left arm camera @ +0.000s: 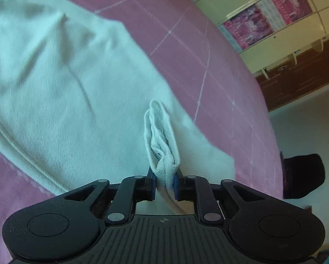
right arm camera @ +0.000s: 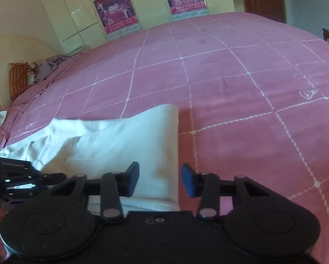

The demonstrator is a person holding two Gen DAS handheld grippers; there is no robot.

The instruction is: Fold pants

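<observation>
White pants (left arm camera: 65, 88) lie spread on a pink checked bedspread (left arm camera: 186, 33). My left gripper (left arm camera: 165, 176) is shut on a bunched-up fold of the pants' edge, which sticks up between its pads. In the right wrist view the pants (right arm camera: 120, 140) lie at the lower left of the bedspread (right arm camera: 241, 110), with a straight folded edge on their right side. My right gripper (right arm camera: 160, 179) is open just above that edge; cloth lies under the gap and the pads do not press on it. The left gripper (right arm camera: 15, 182) shows at the left border.
A cream wardrobe with purple posters (right arm camera: 116, 13) stands behind the bed. A headboard (right arm camera: 1, 55), an orange pillow (right arm camera: 18, 79) and a grey cloth (right arm camera: 52, 62) are at the far left. A dark object (left arm camera: 302, 176) sits beyond the bed's edge, above the floor (left arm camera: 307, 127).
</observation>
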